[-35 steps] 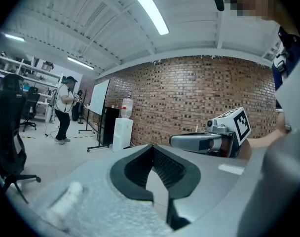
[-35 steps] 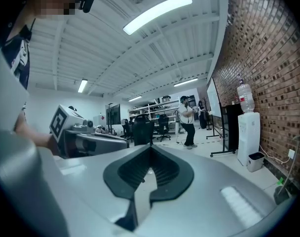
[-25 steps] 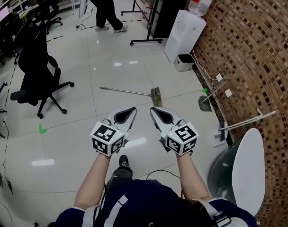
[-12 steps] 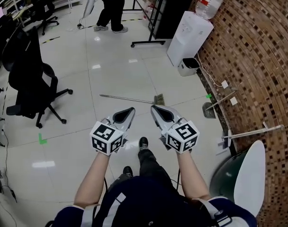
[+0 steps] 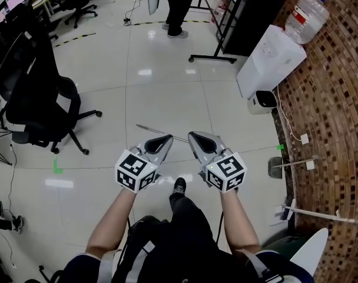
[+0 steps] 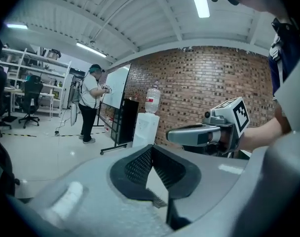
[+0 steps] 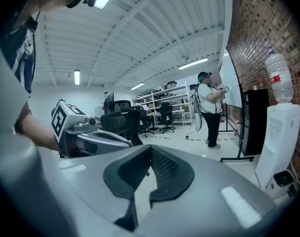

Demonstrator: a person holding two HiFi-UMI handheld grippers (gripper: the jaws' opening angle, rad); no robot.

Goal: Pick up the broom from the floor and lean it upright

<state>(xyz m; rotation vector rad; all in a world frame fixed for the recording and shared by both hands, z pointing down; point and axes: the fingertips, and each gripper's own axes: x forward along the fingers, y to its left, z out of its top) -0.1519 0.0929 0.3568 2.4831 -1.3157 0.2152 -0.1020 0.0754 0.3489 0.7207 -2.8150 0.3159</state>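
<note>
The broom [image 5: 148, 128] lies flat on the pale tiled floor just beyond my grippers. Only a thin stretch of its handle shows in the head view. Its brush end is hidden behind my right gripper [image 5: 194, 135]. My left gripper [image 5: 162, 139] hangs beside it at the same height, above the floor. Both are shut, with nothing between the jaws. In the left gripper view my left gripper [image 6: 151, 147] has its tips together, and the right gripper [image 6: 199, 135] shows alongside. In the right gripper view my right gripper [image 7: 150, 148] is likewise closed, next to the left gripper [image 7: 91, 137].
A black office chair [image 5: 43, 105] stands at left. A water dispenser [image 5: 270, 61], a small bin [image 5: 262, 101] and a black rack [image 5: 244, 16] line the brick wall [image 5: 332, 128] at right. Long-handled tools [image 5: 291, 165] lean there. A person [image 5: 176, 5] stands far ahead.
I have walked forward with both grippers held out. The broom has come close and slid behind the gripper tips; earlier its whole length showed on the floor.
</note>
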